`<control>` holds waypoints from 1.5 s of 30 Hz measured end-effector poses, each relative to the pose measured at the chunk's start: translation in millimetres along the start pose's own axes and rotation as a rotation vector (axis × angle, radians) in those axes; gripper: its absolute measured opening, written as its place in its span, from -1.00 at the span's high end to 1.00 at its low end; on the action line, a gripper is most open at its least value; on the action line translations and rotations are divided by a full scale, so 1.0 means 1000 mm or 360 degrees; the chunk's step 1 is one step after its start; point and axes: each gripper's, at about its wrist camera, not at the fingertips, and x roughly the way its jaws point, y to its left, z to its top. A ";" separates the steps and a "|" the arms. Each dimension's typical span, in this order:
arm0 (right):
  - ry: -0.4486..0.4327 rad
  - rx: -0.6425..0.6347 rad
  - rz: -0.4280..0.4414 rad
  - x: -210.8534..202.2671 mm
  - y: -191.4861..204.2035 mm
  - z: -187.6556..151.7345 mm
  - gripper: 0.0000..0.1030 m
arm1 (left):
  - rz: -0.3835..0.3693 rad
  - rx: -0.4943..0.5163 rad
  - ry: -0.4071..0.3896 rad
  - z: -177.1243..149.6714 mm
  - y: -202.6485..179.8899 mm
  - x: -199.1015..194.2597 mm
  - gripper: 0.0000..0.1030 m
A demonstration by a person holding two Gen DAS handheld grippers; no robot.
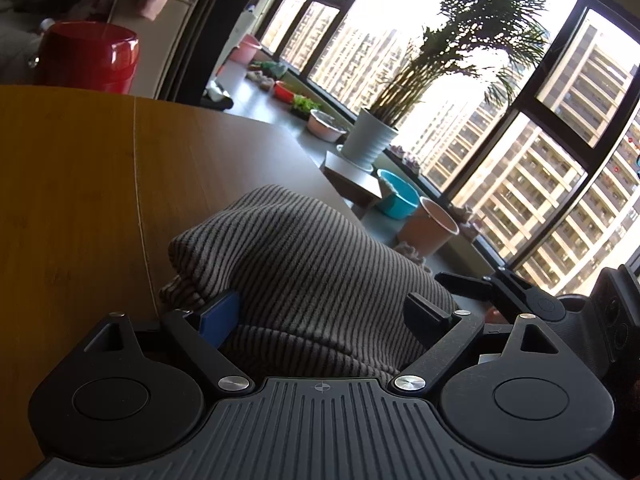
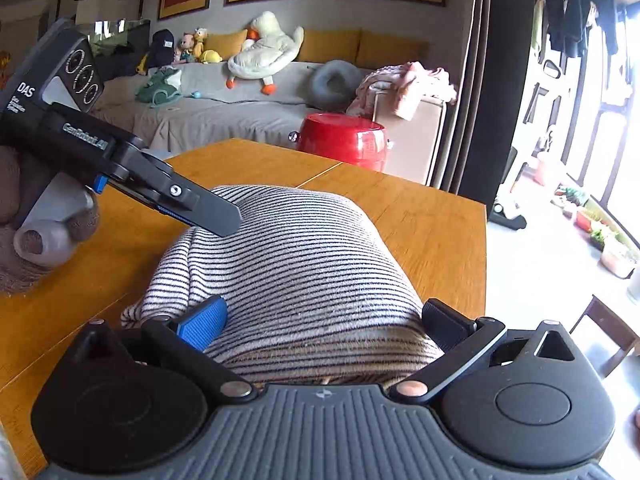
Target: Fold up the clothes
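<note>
Striped garment, bunched on the bench, lies between our spread fingers, left gripper and right gripper both open.

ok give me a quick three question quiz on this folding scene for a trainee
1. True or false: the striped garment lies bunched on the wooden table.
2. Multiple choice: the right gripper has its jaws (a) shut with nothing between them (b) open around the garment (c) out of view.
3. Fill in: the drum-shaped thing beyond the table's far edge is coloured ____.

Key: 1 true; 2 b; 3 red.
</note>
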 end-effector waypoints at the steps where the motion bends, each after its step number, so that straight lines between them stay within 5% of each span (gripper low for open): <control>1: 0.0007 -0.0002 0.0038 -0.003 -0.002 0.004 -1.00 | 0.0007 0.0013 0.0003 0.000 -0.001 0.001 -0.82; 6: -0.0104 0.0299 0.0219 -0.026 -0.040 0.028 -1.00 | 0.0024 0.0043 0.0004 -0.008 -0.002 -0.001 -0.82; 11: 0.0007 0.0478 0.0088 0.022 -0.074 0.028 -1.00 | 0.0062 0.0097 0.0025 -0.017 -0.008 -0.005 -0.83; 13: 0.0125 0.0407 0.0034 0.045 -0.065 0.017 -1.00 | 0.0053 0.0021 0.0079 -0.020 -0.003 -0.008 -0.84; 16: 0.0116 0.0378 0.0009 0.042 -0.057 0.010 -1.00 | -0.0006 -0.0144 0.0124 -0.025 0.007 -0.016 -0.84; 21: 0.0086 0.0305 -0.0037 0.028 -0.047 0.004 -1.00 | -0.0053 -0.0158 0.0151 -0.024 0.001 -0.013 -0.71; 24: 0.0020 0.0226 -0.0120 0.013 -0.049 0.014 -1.00 | -0.0045 -0.0106 0.0165 -0.022 -0.007 -0.006 -0.66; 32: -0.0196 0.0250 -0.0023 0.017 -0.062 0.073 -1.00 | -0.0021 -0.0079 0.0204 -0.025 -0.011 0.004 -0.65; 35: -0.0072 0.0209 0.0028 0.064 -0.061 0.103 -1.00 | -0.0016 -0.0077 0.0221 -0.026 -0.009 0.009 -0.67; 39: 0.0416 -0.0031 0.0089 0.147 -0.042 0.094 -1.00 | -0.0007 -0.0067 0.0202 -0.027 -0.009 0.003 -0.68; 45: 0.0197 0.0154 0.0082 0.102 -0.059 0.086 -1.00 | -0.0100 -0.0141 0.0086 -0.017 -0.001 -0.028 -0.65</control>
